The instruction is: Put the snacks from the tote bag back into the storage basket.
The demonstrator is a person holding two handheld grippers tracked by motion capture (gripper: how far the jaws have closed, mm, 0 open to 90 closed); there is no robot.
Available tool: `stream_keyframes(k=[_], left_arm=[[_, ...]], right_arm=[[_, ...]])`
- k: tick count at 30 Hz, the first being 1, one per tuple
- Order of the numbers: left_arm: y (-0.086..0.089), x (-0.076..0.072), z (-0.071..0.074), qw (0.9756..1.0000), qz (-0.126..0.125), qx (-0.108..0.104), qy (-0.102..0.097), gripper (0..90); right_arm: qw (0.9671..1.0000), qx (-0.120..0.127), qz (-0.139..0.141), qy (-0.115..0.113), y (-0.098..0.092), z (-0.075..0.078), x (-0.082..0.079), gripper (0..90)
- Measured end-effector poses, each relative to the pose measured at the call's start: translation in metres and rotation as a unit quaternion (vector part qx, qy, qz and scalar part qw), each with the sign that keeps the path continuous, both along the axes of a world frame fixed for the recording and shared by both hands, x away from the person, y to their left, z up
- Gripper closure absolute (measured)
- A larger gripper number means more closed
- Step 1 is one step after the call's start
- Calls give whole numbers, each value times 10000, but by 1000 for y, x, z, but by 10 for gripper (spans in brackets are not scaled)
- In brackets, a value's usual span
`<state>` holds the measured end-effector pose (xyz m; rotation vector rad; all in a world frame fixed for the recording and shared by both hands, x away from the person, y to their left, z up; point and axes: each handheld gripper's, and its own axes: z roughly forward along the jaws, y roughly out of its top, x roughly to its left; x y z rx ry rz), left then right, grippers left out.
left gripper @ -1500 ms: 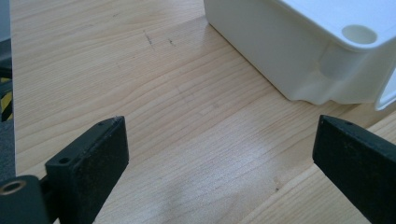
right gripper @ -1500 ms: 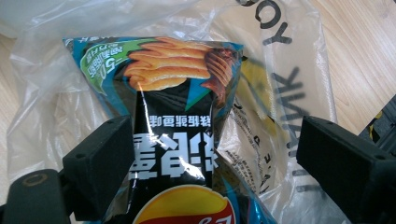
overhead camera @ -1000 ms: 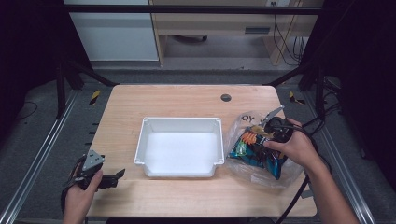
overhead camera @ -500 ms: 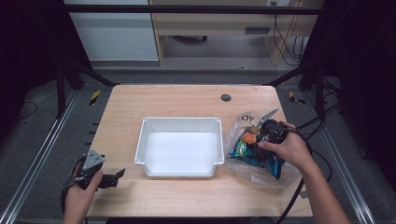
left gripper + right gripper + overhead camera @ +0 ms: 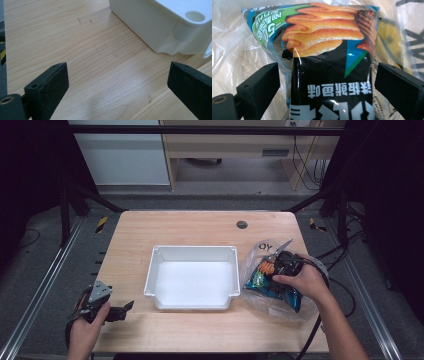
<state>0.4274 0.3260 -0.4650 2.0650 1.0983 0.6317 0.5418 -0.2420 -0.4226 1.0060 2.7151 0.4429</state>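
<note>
A black, blue and orange snack bag (image 5: 329, 62) lies inside a clear plastic bag (image 5: 280, 280) on the table's right side. My right gripper (image 5: 272, 270) hovers over it, open, and in the right gripper view the snack bag sits between the two wide-apart jaws with gaps on both sides. An empty white bin (image 5: 192, 276) stands in the middle of the table. At the front left corner my left gripper (image 5: 125, 309) is open over bare wood, pointing at the bin's near corner (image 5: 180, 27).
The wooden table (image 5: 200, 227) has a small dark grommet hole (image 5: 242, 224) at the back. Black cables (image 5: 312, 335) trail from the right gripper off the front right edge. Metal rails run along both sides of the table.
My right gripper has shifted left and down, closer over the snack bag. The left gripper has stayed put.
</note>
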Motion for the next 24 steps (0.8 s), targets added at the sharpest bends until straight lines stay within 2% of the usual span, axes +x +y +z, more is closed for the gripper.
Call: stream_keyframes(k=[15,17,23,24], left_arm=[[-2,1,0,10000,-22,5,1,32],[-2,1,-1,10000,-25,-10,1,32],[-3,2,-2,10000,-20,54,28,32],[-1,1,-2,10000,2,83,45,33]], right_arm=[[9998,-88,-27,162,-4,-13,1,105],[9997,-102,11,209,-4,-13,-2,143],[9998,-131,112,81,-6,-12,-8,276],[9998,-110,171,-5,-8,-10,-10,313]])
